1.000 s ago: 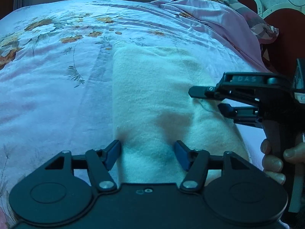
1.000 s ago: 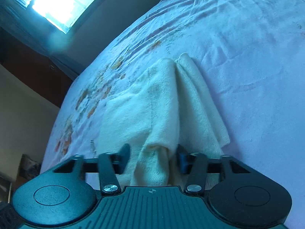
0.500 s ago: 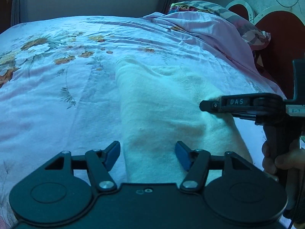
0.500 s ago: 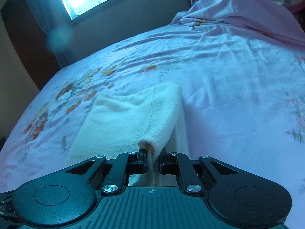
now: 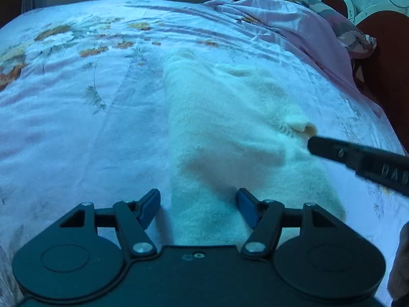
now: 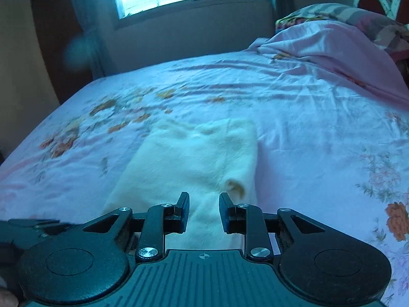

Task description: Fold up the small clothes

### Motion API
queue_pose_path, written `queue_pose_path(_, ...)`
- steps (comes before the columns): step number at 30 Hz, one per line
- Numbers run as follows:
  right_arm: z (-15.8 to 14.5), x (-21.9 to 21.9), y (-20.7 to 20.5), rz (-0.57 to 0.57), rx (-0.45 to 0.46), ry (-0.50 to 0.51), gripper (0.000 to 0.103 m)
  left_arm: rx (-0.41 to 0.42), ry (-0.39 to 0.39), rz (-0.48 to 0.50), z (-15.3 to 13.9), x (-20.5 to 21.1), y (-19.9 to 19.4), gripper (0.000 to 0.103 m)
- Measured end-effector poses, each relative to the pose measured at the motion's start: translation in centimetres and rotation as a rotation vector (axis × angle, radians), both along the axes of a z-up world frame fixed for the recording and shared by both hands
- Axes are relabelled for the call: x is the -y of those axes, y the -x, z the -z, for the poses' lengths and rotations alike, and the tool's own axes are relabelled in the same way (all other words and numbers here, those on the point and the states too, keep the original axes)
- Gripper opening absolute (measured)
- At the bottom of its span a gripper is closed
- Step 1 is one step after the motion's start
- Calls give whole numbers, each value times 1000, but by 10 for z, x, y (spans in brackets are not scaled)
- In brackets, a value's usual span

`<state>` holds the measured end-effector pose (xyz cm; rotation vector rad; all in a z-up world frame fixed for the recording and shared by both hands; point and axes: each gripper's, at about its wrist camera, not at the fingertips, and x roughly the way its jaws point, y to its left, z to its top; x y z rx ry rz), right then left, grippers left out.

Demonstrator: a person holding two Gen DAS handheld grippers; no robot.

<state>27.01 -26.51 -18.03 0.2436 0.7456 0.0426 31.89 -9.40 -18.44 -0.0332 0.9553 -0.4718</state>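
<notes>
I am looking along the left gripper [image 5: 199, 208], whose blue pads [image 5: 150, 206] are standing wide apart over the near end of the cream cloth [image 5: 230, 138]; the cloth is passing between them but neither pad is pressing on it. The cloth is lying lengthwise on the floral bedsheet [image 5: 76, 117], already doubled into a long strip, with a small puckered corner [image 5: 303, 128] sticking up on its right side. The right gripper [image 6: 204, 211] is hovering just above that same corner [image 6: 235, 186]; its jaws have just been opening and nothing is caught between them now, so the fold is lying free.

As I judge it, I am finishing the lengthwise fold and getting ready for the crosswise one. To do that well I am planning to flatten the raised corner first, since it will bulk up the next layer. I am then wanting both grippers on the two near corners at matching depth, pinching all layers together, lifting only slightly, and carrying them straight to the far edge [image 6: 204, 125] so the sides stay aligned. The fleecy fabric is likely to cling to itself and slide on the smooth sheet, so I am favouring a slow, low carry.

On writing: the side of the right gripper in the left view is carrying pale letters [image 5: 392, 172], blurred, seeming to read "DAS"; nothing else is legible
</notes>
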Motion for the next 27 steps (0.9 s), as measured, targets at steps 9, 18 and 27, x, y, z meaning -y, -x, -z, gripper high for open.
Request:
queue_pose_path(9,30,-4,14,17,-87,72,27,20,7,10,-11,-3,16,63)
queue_pose_path(18,38,10,3,28,-141,15,32,-19,-29,9,-1,3,-14,69)
queue_pose_path(27,-1,29,-61,101,-3,0,32,50,-69,-69,-21,30,-84,65)
